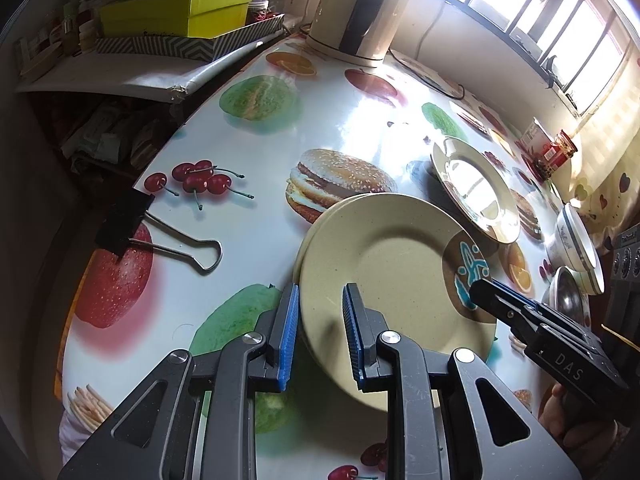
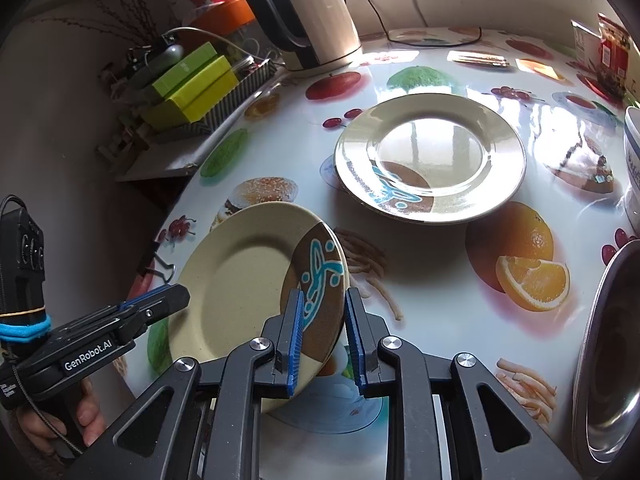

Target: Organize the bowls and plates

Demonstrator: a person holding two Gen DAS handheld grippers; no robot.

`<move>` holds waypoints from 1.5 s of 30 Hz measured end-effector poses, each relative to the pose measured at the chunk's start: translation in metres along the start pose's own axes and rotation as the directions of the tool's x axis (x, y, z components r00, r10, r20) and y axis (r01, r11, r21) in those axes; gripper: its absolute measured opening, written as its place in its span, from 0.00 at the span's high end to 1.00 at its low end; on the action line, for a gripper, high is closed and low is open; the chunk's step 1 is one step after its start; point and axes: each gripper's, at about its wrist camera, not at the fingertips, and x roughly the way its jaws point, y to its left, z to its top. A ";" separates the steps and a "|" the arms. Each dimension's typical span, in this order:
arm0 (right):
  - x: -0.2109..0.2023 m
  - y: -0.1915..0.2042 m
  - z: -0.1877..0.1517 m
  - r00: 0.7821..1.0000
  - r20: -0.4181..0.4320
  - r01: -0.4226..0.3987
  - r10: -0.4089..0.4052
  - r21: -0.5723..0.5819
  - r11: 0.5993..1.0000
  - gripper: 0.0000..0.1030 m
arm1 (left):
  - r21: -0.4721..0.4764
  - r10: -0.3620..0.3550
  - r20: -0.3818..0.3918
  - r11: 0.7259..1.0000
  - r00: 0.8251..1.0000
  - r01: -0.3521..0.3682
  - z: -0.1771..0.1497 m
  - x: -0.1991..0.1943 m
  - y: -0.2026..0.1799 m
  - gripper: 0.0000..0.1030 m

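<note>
Both grippers are pinching the matte plate (image 2: 248, 280), left gripper (image 1: 320, 332) and right gripper (image 2: 323, 340) on opposite rims, over the desk (image 2: 440, 300). Glossy plate (image 2: 430, 156) and bowls (image 1: 576, 248) are waiting apart, so stacking looks barely begun.

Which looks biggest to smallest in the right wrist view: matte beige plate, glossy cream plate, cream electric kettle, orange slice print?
1-2. Matte beige plate and glossy cream plate: alike in apparent size; the matte one is nearer, so unranked.
3. Cream electric kettle, farther back and partly cropped.
4. Orange slice print.
</note>
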 end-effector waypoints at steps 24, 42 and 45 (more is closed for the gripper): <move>-0.006 0.008 -0.004 0.998 0.025 0.054 -0.053 -0.037 0.998 0.57 | 0.017 -0.006 0.010 1.000 1.000 0.006 0.000 -0.002 -0.003 0.71; 0.000 0.015 -0.003 0.998 0.025 0.061 -0.060 -0.055 0.997 0.53 | 0.037 0.003 0.030 0.999 1.000 -0.004 0.005 -0.008 -0.008 0.71; -0.007 0.011 0.000 0.996 0.046 0.078 -0.075 -0.047 0.996 0.53 | 0.049 -0.005 0.043 0.999 0.999 0.003 0.008 -0.011 -0.013 0.71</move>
